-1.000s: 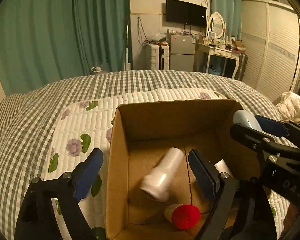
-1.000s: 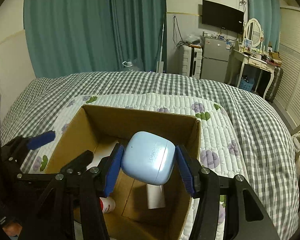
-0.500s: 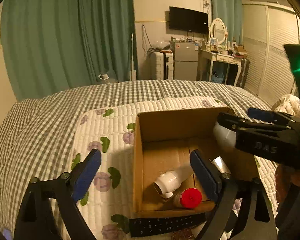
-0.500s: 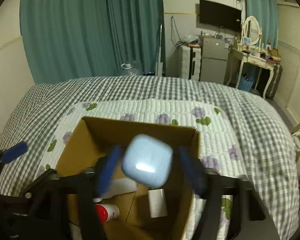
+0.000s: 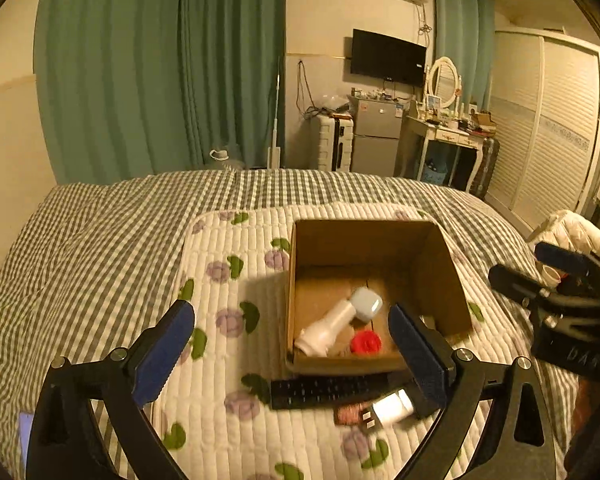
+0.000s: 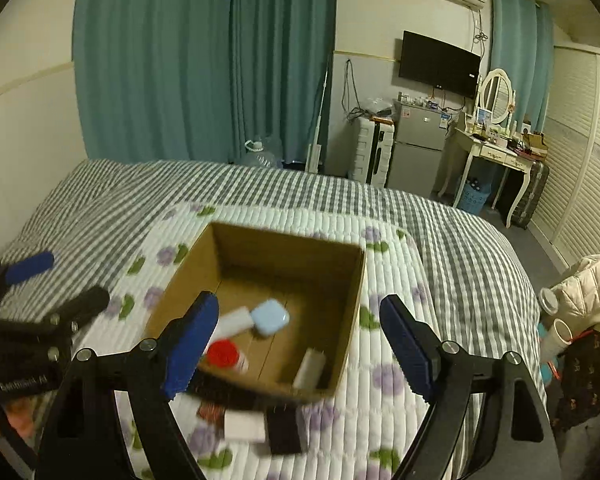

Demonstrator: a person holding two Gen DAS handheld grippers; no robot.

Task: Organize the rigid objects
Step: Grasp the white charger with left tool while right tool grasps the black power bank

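Observation:
An open cardboard box (image 5: 440,248) (image 6: 356,280) sits on a floral quilted mat on the bed. Inside lie a pale blue earbud case (image 5: 366,303) (image 6: 270,317), a white bottle (image 5: 326,328) (image 6: 232,320), a red-capped bottle (image 5: 366,343) (image 6: 222,354) and a small white item (image 6: 310,368). In front of the box lie a black remote (image 5: 328,390), a white charger (image 5: 388,410) (image 6: 244,426) and a dark block (image 6: 284,428). My left gripper (image 5: 292,352) is open and empty, above and in front of the box. My right gripper (image 6: 300,340) is open and empty above the box.
The grey checked bedspread (image 5: 100,240) surrounds the mat (image 5: 220,280). A white jacket (image 6: 588,288) lies off the right side of the bed. Curtains, a fridge, a dressing table and a wardrobe stand across the room.
My right gripper opened and dropped the pale blue earbud case into the box. Both grippers pulled up and back, bringing the remote and charger into view.

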